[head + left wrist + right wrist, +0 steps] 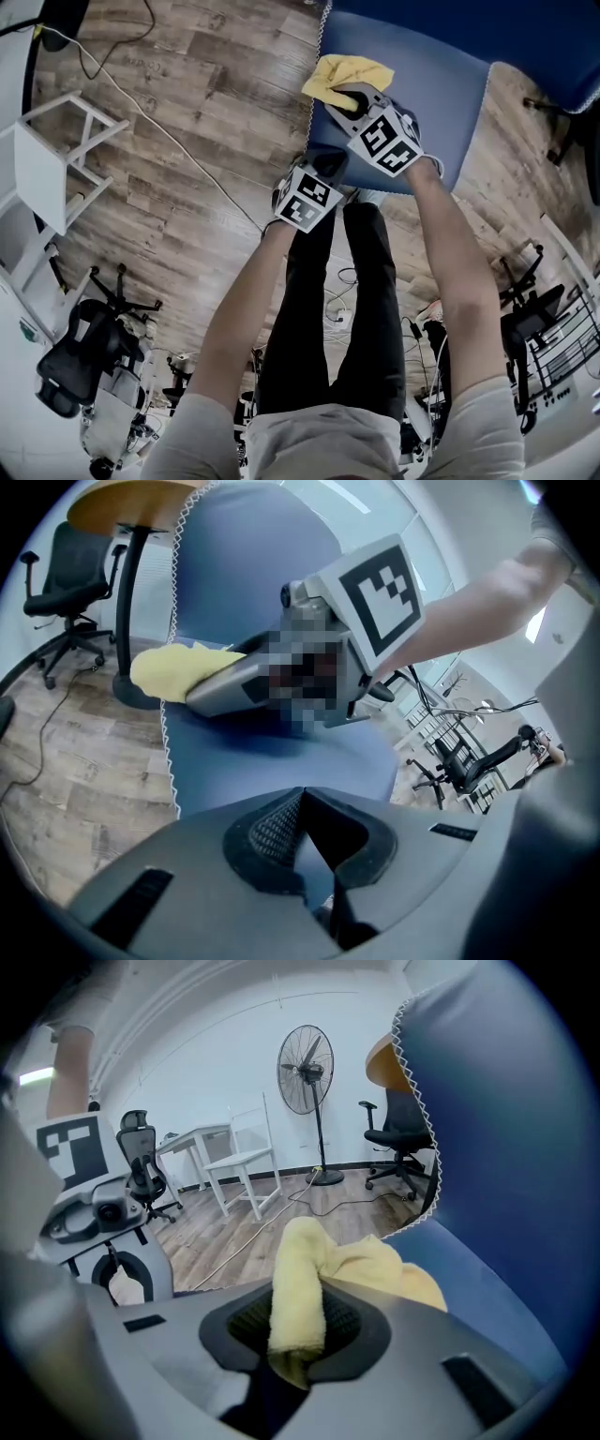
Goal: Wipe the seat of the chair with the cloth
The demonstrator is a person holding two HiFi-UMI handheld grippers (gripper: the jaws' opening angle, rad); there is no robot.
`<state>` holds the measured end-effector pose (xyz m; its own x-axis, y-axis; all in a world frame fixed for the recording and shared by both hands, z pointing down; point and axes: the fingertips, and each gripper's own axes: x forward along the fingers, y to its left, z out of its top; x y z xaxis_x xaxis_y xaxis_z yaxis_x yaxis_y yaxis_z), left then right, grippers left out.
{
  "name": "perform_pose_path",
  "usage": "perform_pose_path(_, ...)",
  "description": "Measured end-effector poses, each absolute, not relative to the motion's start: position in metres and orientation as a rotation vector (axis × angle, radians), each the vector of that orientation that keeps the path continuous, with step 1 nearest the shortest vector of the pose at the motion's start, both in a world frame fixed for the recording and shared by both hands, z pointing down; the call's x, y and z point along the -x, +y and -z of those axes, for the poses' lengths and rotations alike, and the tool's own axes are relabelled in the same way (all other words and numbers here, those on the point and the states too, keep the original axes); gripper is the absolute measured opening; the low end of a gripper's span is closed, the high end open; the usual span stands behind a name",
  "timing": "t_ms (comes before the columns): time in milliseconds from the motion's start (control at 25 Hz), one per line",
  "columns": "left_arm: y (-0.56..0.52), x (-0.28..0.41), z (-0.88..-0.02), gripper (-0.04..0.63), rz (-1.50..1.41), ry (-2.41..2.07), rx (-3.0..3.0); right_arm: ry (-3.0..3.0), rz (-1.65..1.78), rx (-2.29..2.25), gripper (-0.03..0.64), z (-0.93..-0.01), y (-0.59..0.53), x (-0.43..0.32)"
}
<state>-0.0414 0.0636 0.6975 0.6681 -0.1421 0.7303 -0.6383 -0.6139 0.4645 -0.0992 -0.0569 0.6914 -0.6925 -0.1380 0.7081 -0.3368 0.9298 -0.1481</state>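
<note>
The blue chair seat (pixel 441 103) spreads beneath the right tongs (pixel 298 1321). They are clamped on the yellow cloth (pixel 345 75), which bunches just ahead of them. Wiping seems begun; next, drag it across. The left tongs (pixel 302 794), behind, are together and empty.

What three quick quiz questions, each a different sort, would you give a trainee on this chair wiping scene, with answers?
1. True or false: the left gripper holds the cloth.
2. Multiple choice: the cloth is A blue, B yellow, C white.
3. Short answer: on what does the cloth rest?
Key: 1 false, the right gripper is shut on it; 2 B; 3 the blue seat.
</note>
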Motion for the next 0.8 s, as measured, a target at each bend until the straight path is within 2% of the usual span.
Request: perform_pose_path(800, 0.069, 0.051, -0.696, 0.028, -0.762, -0.726, -2.062, -2.362, -0.36, -0.292, 0.071, -0.692, -0.006, 0.097)
